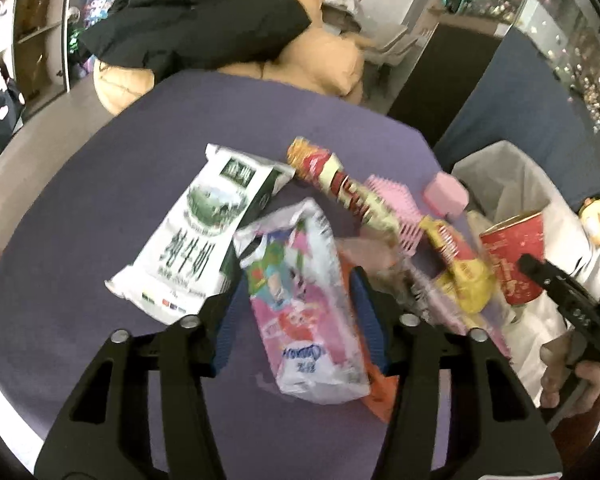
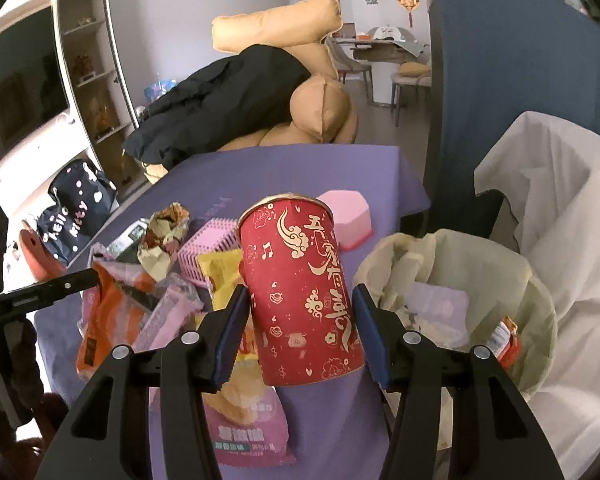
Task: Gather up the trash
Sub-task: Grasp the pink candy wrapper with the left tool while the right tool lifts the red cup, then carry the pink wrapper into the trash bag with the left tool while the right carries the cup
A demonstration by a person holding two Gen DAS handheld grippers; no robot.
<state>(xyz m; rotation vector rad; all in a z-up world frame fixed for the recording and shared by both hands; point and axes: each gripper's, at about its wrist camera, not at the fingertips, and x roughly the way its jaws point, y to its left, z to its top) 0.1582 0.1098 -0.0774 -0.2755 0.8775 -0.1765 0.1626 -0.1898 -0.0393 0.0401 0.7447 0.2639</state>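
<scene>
Trash, mixed lot, on purple counter (image 1: 80, 240). Two items in hand.

Item 1: red paper cup (image 2: 304, 292), gold print, tilted, clamped between the pads of the right tongs (image 2: 300, 320), raised above the counter edge and just beside the lined bin (image 2: 540, 320). Risk: thin wall held by its sides only; a hard squeeze could crumple it, a light one could let it slide out short of the bin. Release before the cup is over the opening would drop it onto the counter or floor.

Item 2: pink-and-white pouch (image 1: 304, 304), lying flat between the apart pads of the left tongs (image 1: 296, 320); pad contact cannot be told through the blur. Risk: an orange wrapper (image 1: 376, 392) lies under its right edge and could be caught with it or dragged off the counter.

Adjacent: white-and-green milk pouch (image 1: 196, 236), touching the left pad's outer side, liable to be nudged. Long red-and-gold wrapper (image 1: 332, 184), yellow wrapper (image 1: 460, 276), pink ridged basket (image 1: 396, 208) and pink box (image 1: 446, 196) crowd the space between both tongs; collision of the two tools there is possible.
</scene>
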